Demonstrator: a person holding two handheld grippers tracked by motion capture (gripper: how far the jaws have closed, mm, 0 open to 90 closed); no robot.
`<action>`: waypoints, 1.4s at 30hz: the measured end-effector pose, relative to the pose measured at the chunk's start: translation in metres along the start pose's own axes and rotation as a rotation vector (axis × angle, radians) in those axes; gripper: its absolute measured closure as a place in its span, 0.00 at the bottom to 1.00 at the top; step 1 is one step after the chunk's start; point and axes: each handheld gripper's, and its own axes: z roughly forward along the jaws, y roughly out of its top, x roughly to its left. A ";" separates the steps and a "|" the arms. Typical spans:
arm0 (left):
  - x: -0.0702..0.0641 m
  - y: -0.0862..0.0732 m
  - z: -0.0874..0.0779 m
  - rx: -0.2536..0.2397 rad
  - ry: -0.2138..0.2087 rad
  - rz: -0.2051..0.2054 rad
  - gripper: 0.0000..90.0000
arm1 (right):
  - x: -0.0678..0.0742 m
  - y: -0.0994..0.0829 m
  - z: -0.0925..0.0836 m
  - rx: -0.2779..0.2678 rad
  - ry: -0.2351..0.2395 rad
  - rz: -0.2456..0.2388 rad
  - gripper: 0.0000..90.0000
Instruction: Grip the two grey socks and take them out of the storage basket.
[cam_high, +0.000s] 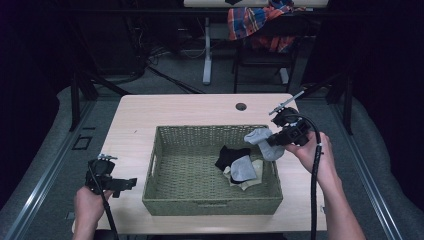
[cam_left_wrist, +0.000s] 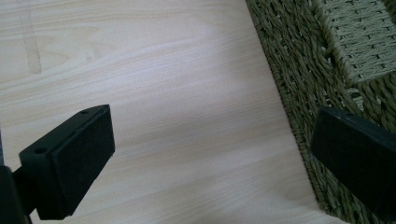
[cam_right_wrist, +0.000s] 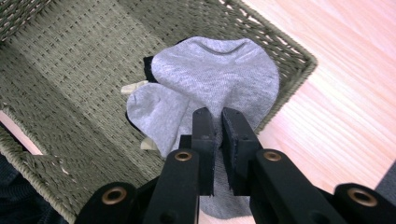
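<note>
A grey sock (cam_high: 264, 141) hangs over the right rim of a green woven basket (cam_high: 165, 200), pinched in my right gripper (cam_high: 276, 139); the right gripper view has the same grey sock (cam_right_wrist: 219, 77) clamped between the jaws of the right gripper (cam_right_wrist: 218, 116). On the basket floor lies a pile of socks: a black one (cam_high: 229, 156), another grey one (cam_high: 243, 168) and a cream one (cam_high: 248, 183). My left gripper (cam_high: 131, 182) rests open at the table's front left, just left of the basket, its pads (cam_left_wrist: 84, 161) wide apart over bare wood with the basket wall (cam_left_wrist: 299, 70) beside it.
The light wooden table (cam_high: 190, 110) has a round cable hole (cam_high: 241, 106) at the back. A plaid cloth (cam_high: 255, 22) hangs on furniture beyond the table. Dark floor and metal rails flank the table on both sides.
</note>
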 end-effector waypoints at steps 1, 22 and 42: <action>0.000 0.000 0.000 0.000 0.001 0.001 0.00 | -0.001 -0.001 -0.001 -0.006 -0.001 0.002 0.93; 0.000 0.000 -0.001 0.000 0.002 0.003 0.00 | -0.044 -0.029 -0.040 -0.072 -0.071 0.123 0.93; 0.000 0.000 -0.001 0.002 0.001 0.002 0.00 | -0.079 -0.050 -0.026 0.002 -0.118 0.240 0.93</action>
